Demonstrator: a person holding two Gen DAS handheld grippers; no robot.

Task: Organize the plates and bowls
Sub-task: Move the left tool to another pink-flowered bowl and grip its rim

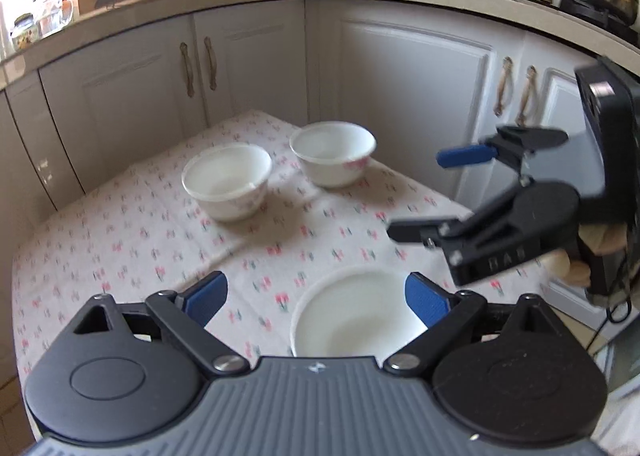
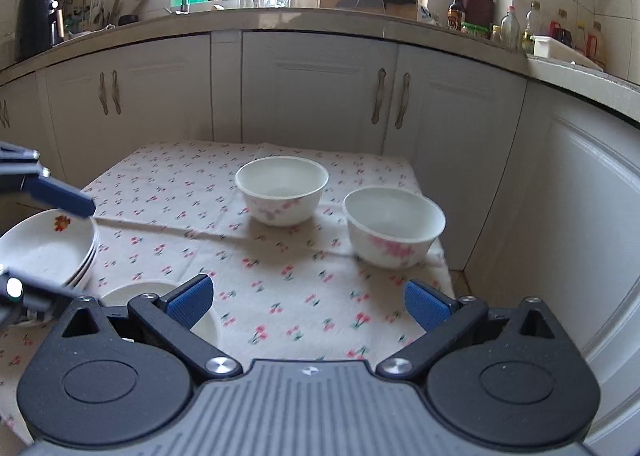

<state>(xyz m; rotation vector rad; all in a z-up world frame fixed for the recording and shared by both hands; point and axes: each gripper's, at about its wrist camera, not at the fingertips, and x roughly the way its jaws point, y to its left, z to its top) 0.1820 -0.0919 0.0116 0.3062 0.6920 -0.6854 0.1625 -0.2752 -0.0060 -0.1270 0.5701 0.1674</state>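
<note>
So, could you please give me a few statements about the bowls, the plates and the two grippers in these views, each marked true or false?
1. Two white floral-patterned bowls stand upright and apart on the flower-print tablecloth. True.
2. The right gripper is clamped on a bowl. False: its jaws are open with only cloth between them.
3. A stack of white shallow plates sits at the left of the right wrist view. True.
4. The two bowls are nested in each other. False: they stand side by side with a gap.
5. The left gripper holds the small white dish. False: its jaws are open, and the dish lies on the cloth.
</note>
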